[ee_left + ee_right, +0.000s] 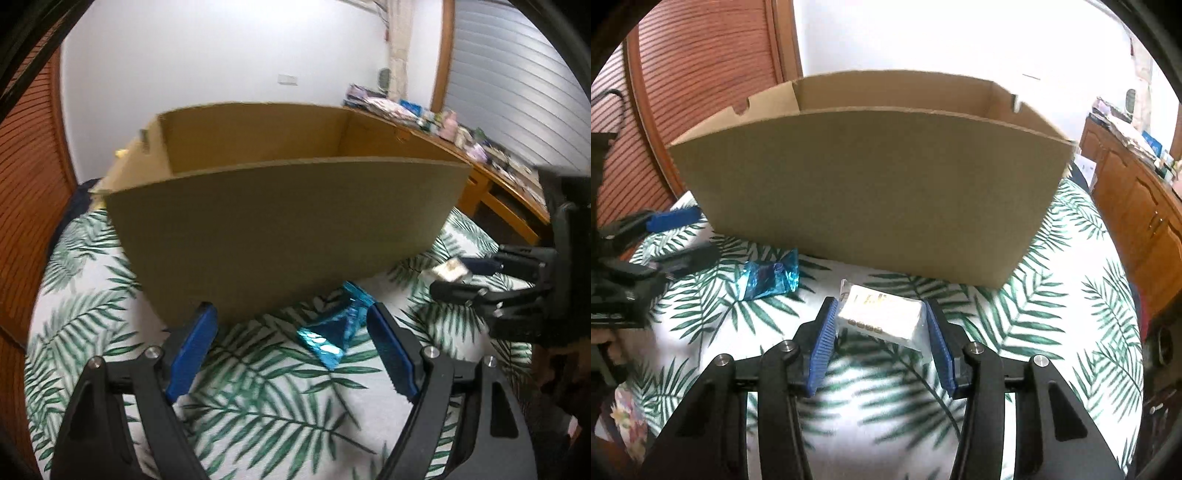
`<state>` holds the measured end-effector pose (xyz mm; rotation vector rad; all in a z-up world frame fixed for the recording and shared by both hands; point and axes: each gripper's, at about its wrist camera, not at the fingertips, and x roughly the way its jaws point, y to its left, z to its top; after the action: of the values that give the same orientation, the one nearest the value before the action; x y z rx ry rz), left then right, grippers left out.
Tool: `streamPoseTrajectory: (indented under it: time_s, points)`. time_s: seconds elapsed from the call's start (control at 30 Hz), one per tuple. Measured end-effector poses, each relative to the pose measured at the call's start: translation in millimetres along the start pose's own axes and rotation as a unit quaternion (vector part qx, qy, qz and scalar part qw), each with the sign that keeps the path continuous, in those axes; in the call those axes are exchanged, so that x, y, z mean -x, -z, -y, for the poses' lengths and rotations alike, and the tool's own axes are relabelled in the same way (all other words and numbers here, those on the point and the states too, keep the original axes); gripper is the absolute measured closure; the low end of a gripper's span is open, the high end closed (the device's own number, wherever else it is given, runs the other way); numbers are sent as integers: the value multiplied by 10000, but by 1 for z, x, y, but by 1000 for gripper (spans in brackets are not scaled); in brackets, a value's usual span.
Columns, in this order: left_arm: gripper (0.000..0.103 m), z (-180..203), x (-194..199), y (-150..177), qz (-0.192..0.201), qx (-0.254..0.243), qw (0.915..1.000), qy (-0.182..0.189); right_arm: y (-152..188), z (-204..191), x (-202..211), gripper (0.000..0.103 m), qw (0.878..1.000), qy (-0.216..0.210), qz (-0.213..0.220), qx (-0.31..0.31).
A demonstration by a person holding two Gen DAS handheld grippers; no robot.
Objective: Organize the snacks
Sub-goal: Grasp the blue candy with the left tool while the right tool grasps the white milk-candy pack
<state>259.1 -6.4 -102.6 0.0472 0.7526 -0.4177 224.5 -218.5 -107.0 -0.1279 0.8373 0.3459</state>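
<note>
Blue foil snack [334, 334] sits between the left gripper [291, 328]'s spread jaws, nearer its right finger. Right gripper [881, 325] already pinches the white snack pack [882, 319] near the cardboard box [871, 184].

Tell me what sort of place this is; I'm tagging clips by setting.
Probably a room in a home, perhaps a bedroom: a leaf-print cloth covers the work surface, a wooden louvered door stands behind the cardboard box, and a cluttered wooden sideboard lines the wall.

Brown box [280, 229], blue wrapper [332, 332], green-leafed white cloth [258, 406].
</note>
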Motion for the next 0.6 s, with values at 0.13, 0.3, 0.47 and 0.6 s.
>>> streamPoseTrajectory:
  time_s: [0.13,0.3,0.47,0.6]
  points:
    - [22,12,-13,-3,-199,-122,9995,209,3,4,18,55,9999,-16,102,-27]
    - [33,23,-26,-9,-437,-307,9982,267,12,4,32,55,9998,-62,185,-74]
    - [45,25,-38,-13,-620,-457,9968,215,13,7,40,55,9997,-80,223,-38]
    - [54,28,-46,-13,-803,-541,9950,247,18,5,44,55,9997,-76,210,-5]
